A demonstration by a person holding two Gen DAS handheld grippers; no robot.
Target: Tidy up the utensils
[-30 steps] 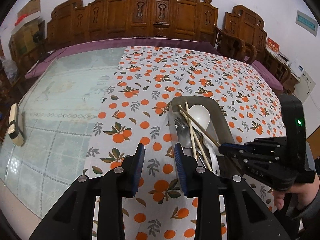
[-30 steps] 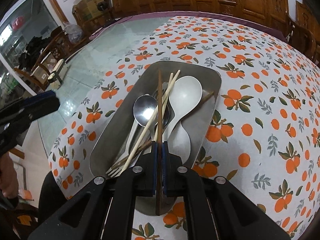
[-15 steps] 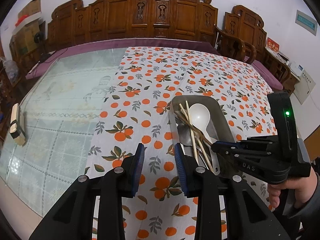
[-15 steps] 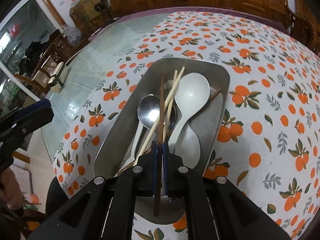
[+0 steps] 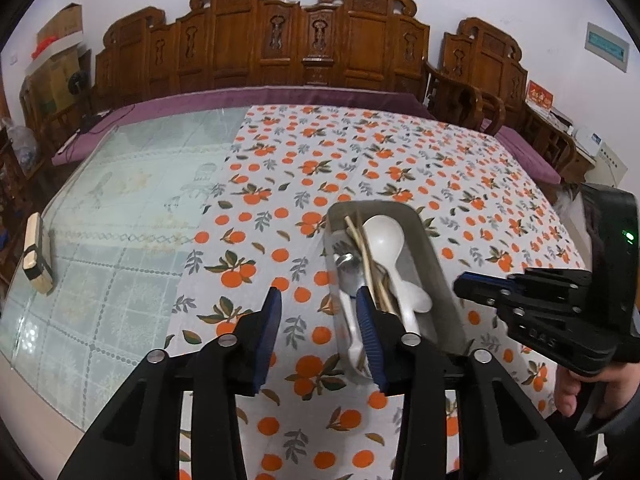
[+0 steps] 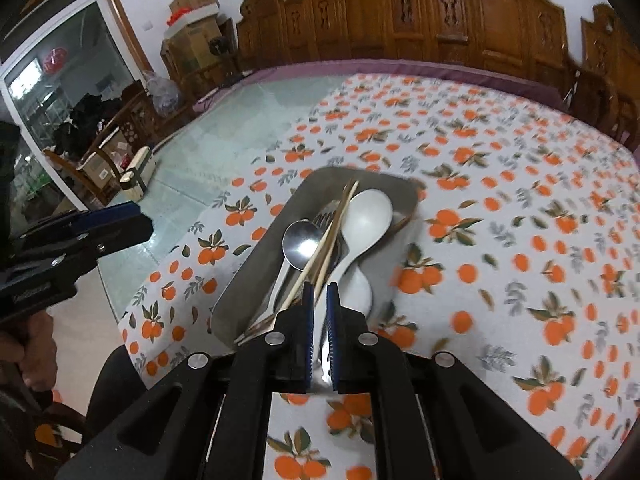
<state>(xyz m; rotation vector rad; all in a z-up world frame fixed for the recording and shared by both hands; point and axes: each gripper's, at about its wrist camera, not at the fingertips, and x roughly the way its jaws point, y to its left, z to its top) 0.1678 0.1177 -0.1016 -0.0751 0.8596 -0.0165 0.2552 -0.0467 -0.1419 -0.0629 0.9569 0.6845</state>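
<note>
Now | left fingers (image 5: 270,320) opening, empty | right fingers (image 6: 307,320) nearly clenched over utensil tray (image 6: 250,276)

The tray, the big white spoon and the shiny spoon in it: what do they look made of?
Tray: dull grey metal, probably brushed steel; matte sheen, thin rounded rim. White spoon: likely ceramic or melamine; opaque, smooth, thick-walled, soft gloss. The look cannot decide between them. Shiny spoon: polished metal, apparently stainless steel; its bowl gives a bright mirror-like glint.
</note>
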